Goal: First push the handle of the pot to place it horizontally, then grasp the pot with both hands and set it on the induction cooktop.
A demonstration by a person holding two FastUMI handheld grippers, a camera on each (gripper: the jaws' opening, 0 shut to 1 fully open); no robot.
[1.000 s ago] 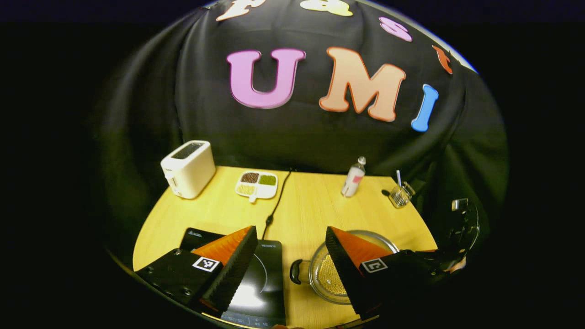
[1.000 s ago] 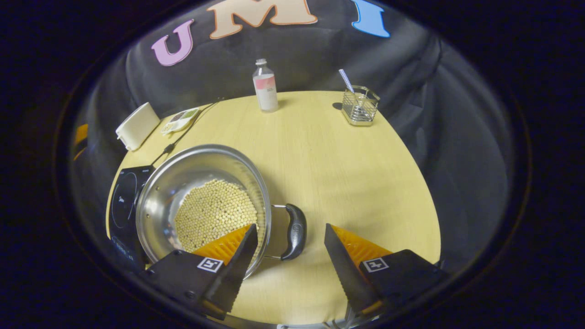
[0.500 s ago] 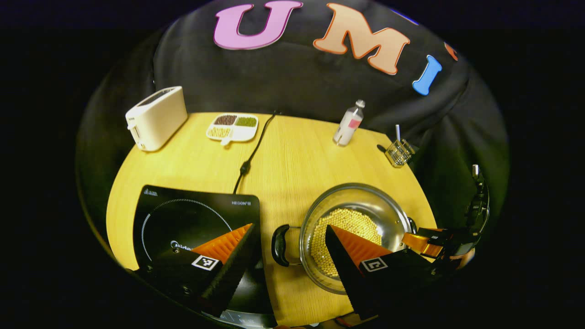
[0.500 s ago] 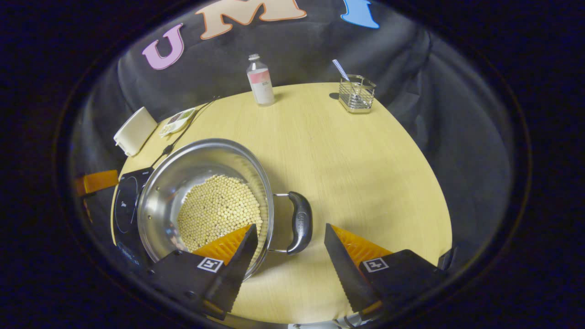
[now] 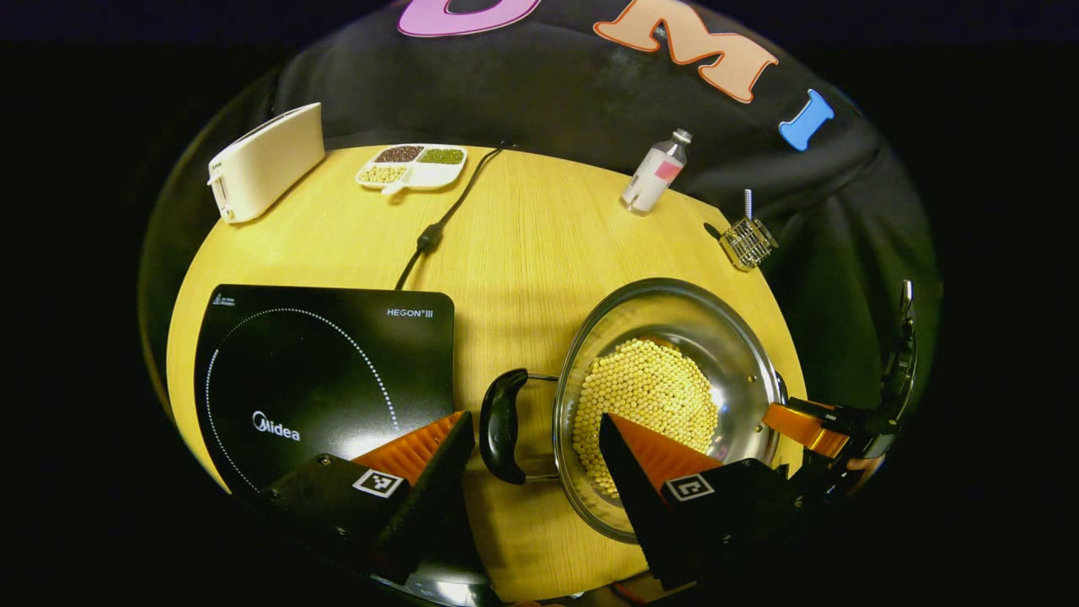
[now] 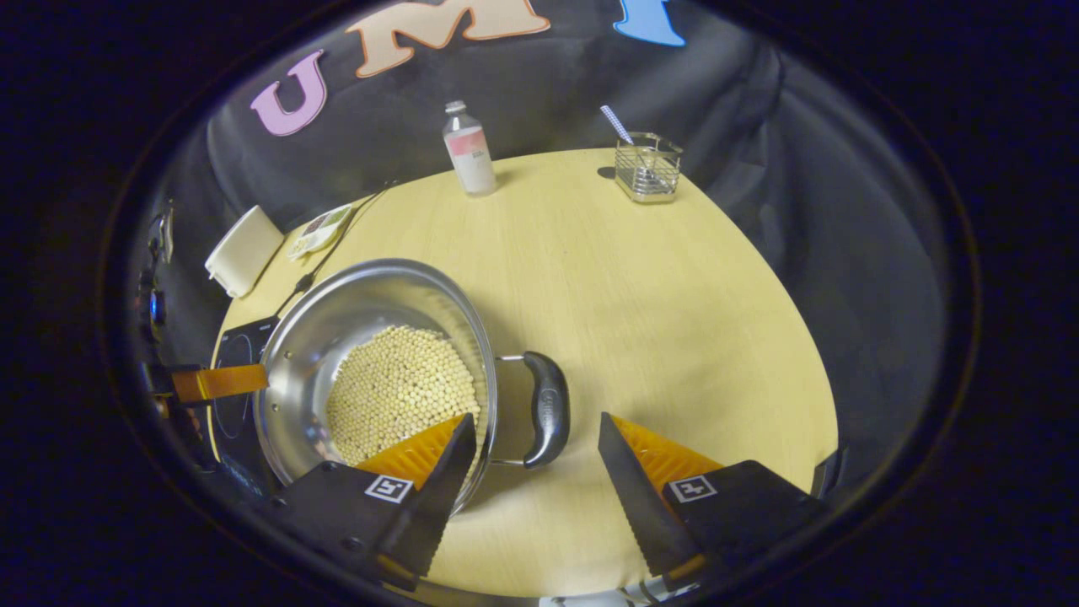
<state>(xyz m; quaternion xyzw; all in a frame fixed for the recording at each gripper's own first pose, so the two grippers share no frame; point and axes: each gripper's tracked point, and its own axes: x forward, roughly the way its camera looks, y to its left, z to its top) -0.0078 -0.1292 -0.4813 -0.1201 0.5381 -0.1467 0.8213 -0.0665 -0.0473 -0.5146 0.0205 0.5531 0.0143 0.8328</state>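
Observation:
A steel pot (image 5: 716,346) holding yellow beans (image 5: 645,392) stands on the wooden table, right of the black induction cooktop (image 5: 320,371). Its two black side handles lie level, left and right. In the left gripper view, my left gripper (image 5: 534,420) is open around the left handle (image 5: 502,426), which sits close to the left finger. In the right gripper view, my right gripper (image 6: 535,418) is open with the pot's right handle (image 6: 546,409) between its fingertips, beside the pot (image 6: 337,316). The cooktop (image 6: 232,371) peeks out behind the pot.
At the back of the table stand a white toaster (image 5: 265,160), a divided dish of grains (image 5: 413,164), a small bottle (image 5: 656,173) and a wire basket (image 5: 746,240). The cooktop's power cord (image 5: 438,228) runs to the back edge.
My left gripper has come down and forward over the table, bringing the pot's left handle between its fingers. My right gripper has barely shifted around the right handle.

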